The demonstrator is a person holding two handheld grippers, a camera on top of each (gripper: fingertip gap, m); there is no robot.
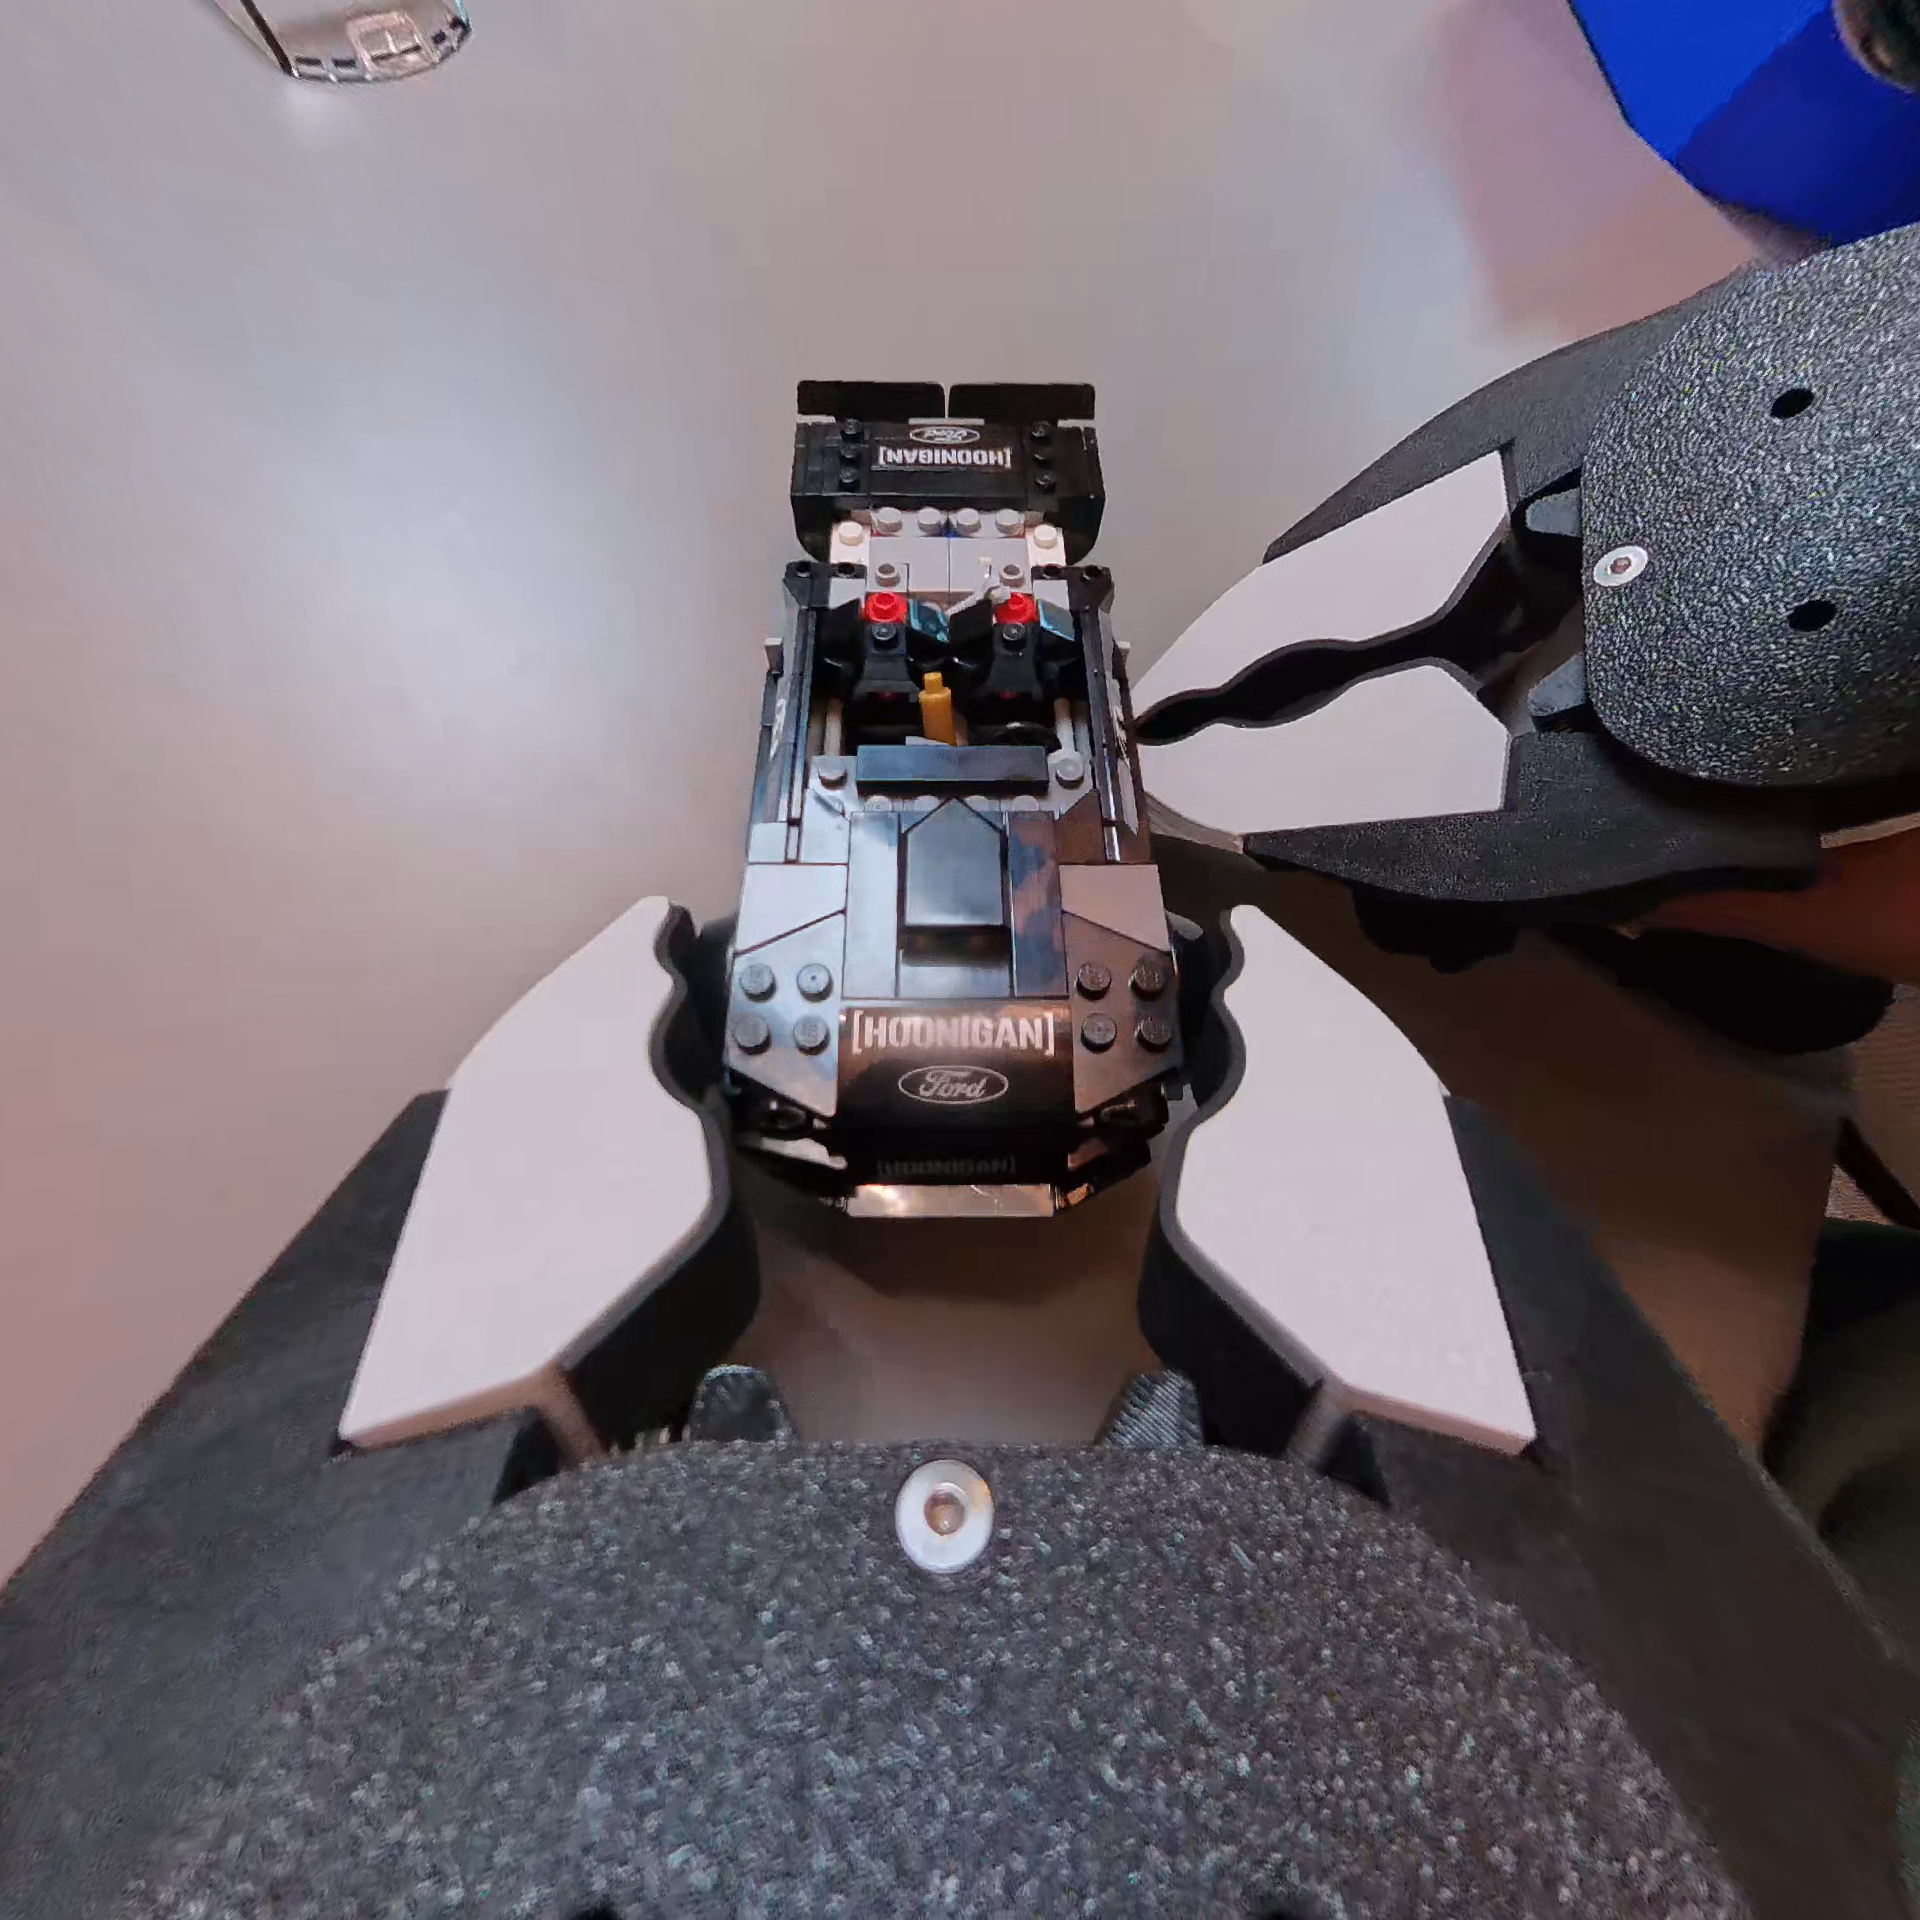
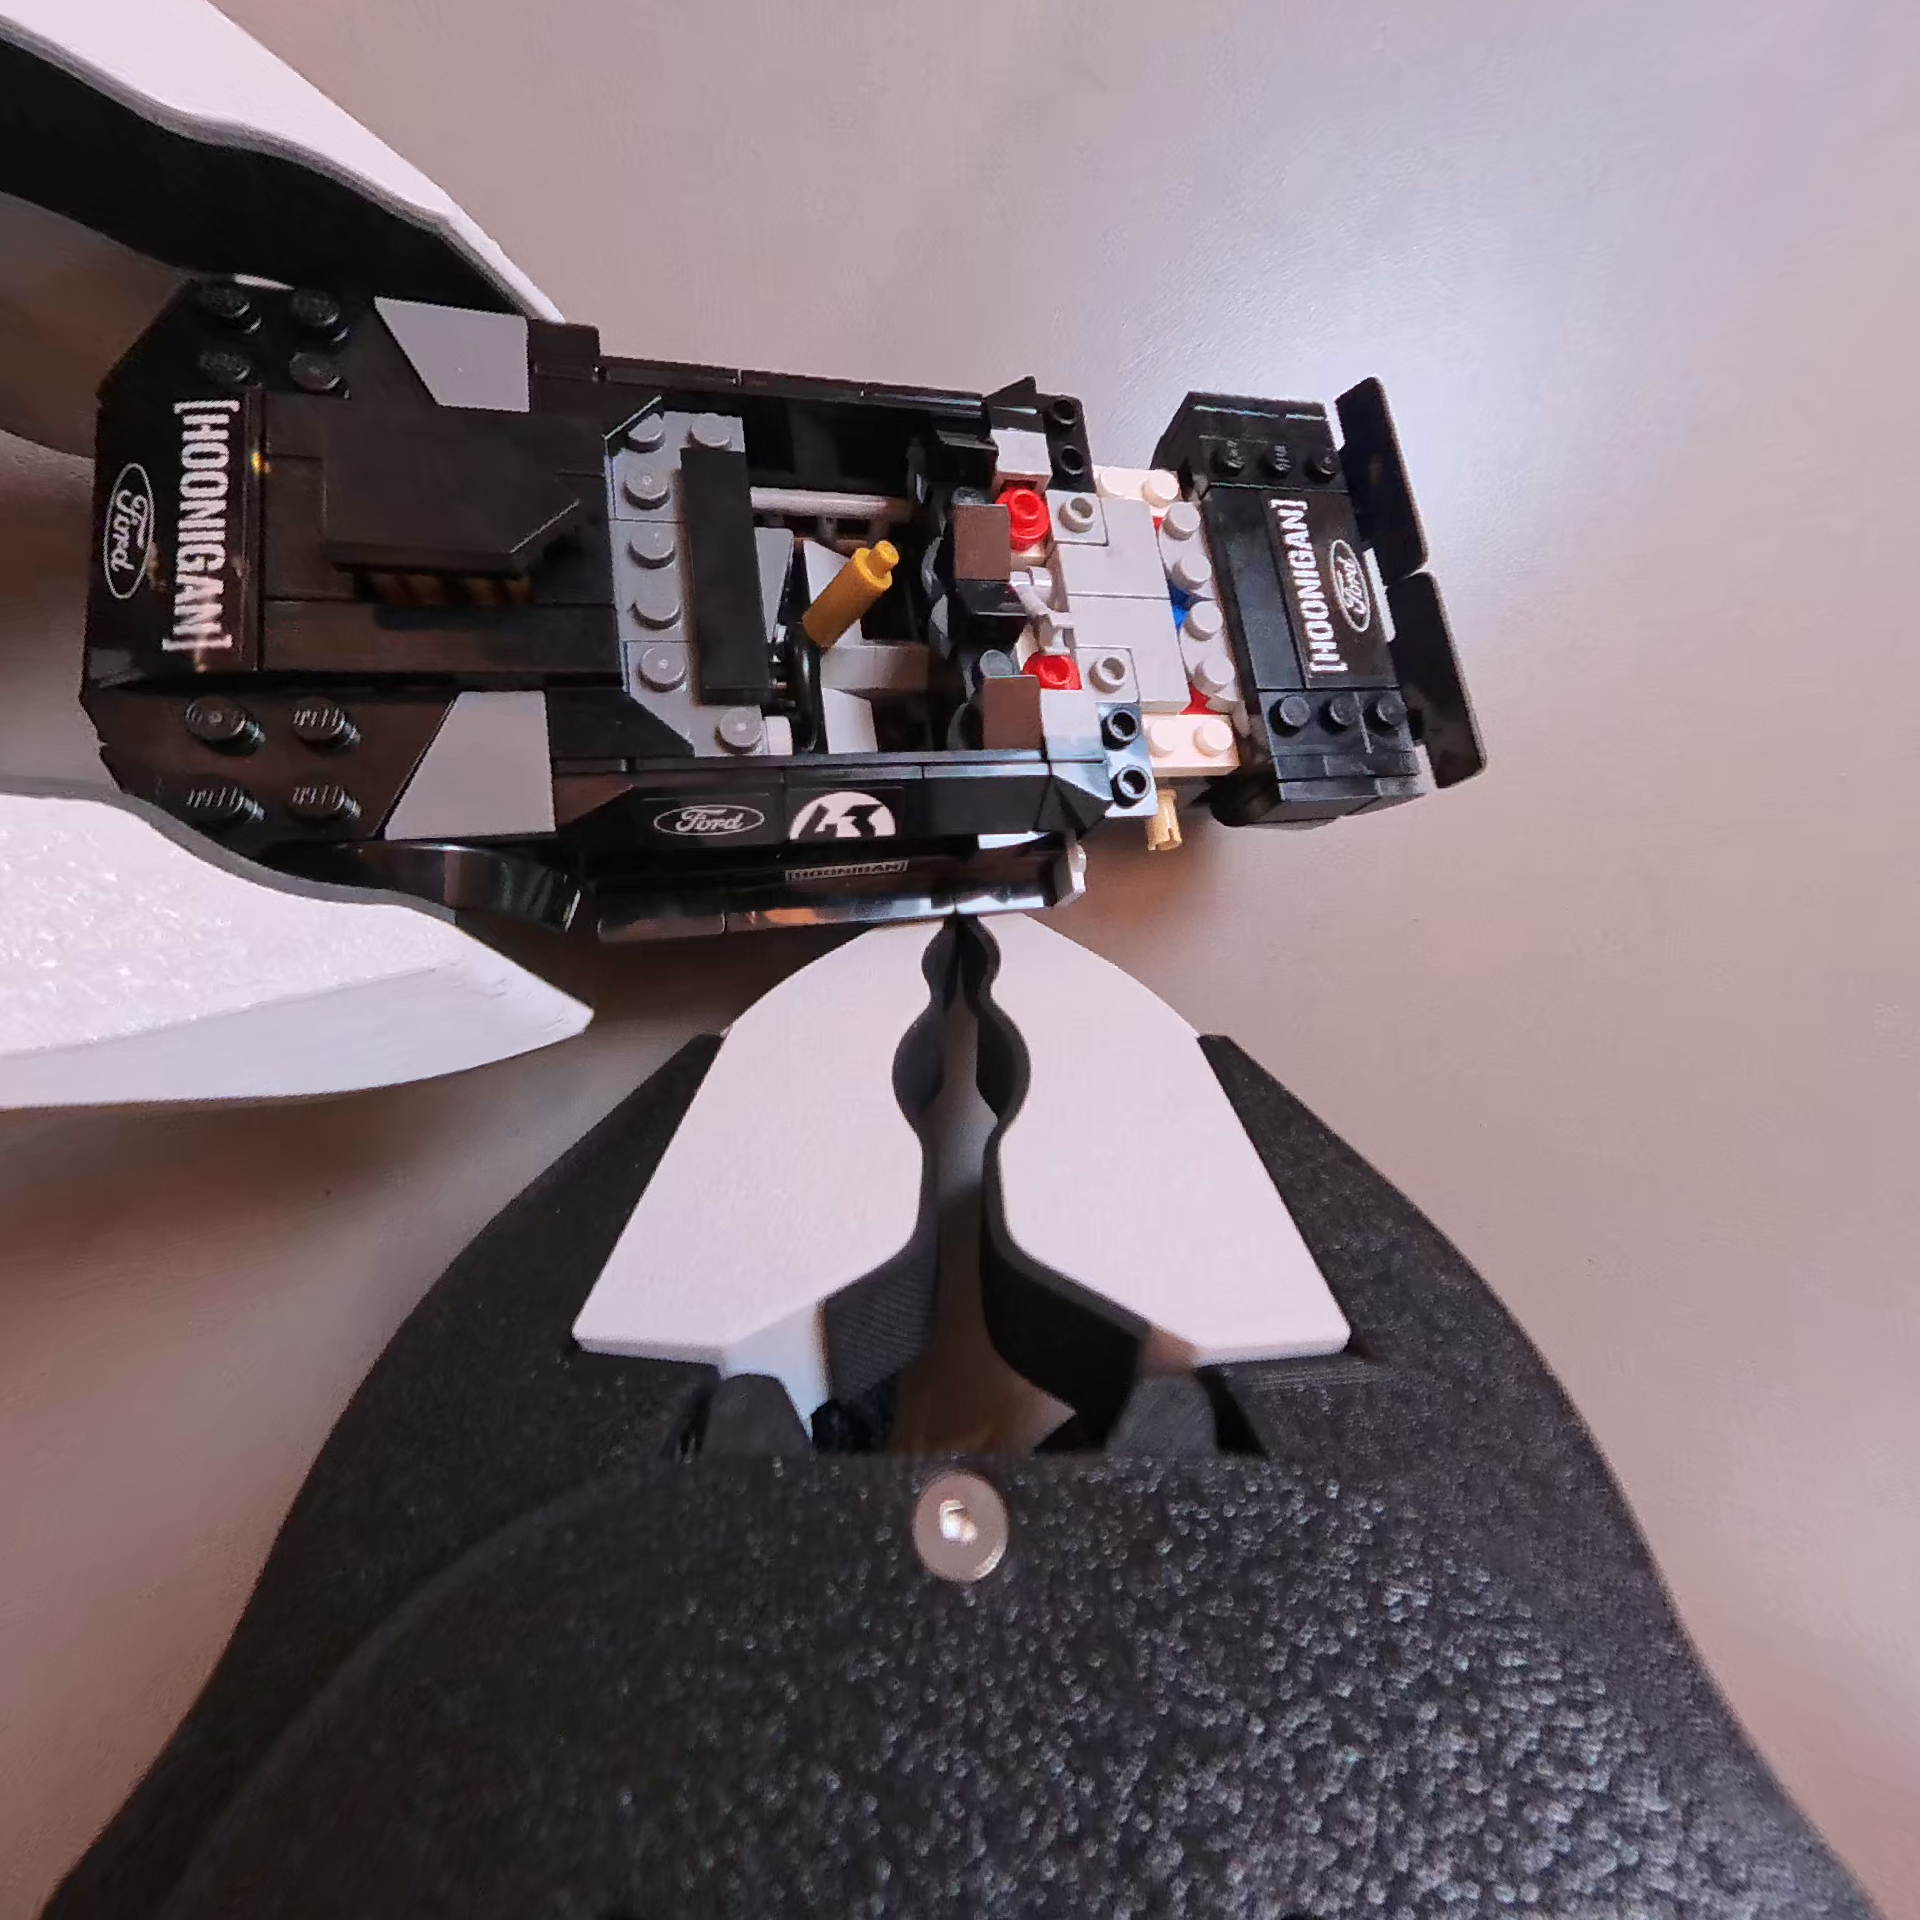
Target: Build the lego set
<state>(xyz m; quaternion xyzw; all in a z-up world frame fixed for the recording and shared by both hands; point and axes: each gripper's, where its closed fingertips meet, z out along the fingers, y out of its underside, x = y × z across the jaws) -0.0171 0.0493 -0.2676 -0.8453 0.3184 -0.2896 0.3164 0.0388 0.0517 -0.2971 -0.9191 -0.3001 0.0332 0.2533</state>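
The left gripper (image 1: 951,1049) is seen with its two fingers (image 1: 561,1164) clamped on either side of the nose of a black lego car (image 1: 940,831), gripped at the front wheel arches. The right gripper (image 2: 958,940) is seen with its fingers (image 2: 821,1122) clenched together at the tips, nothing visibly held between them; those tips are pressed against, or just beside, the car's lower side skirt below the door panel.

The car is roofless. An open cockpit is shown, with two black seats, red studs, a tan lever (image 2: 854,601) and grey studded plates, and a black rear wing (image 1: 945,400) at the far end. Beneath it a plain pale bench (image 1: 312,520) is seen; whether the rear wheels rest on it cannot be told. A clear container (image 1: 358,42) lies at the far edge and a blue object (image 1: 1756,114) in the corner.

A risk is judged: a hard sideways push from the closed tips could dislodge the skirt piece or twist the car out of the left hold, since only the nose is clamped.
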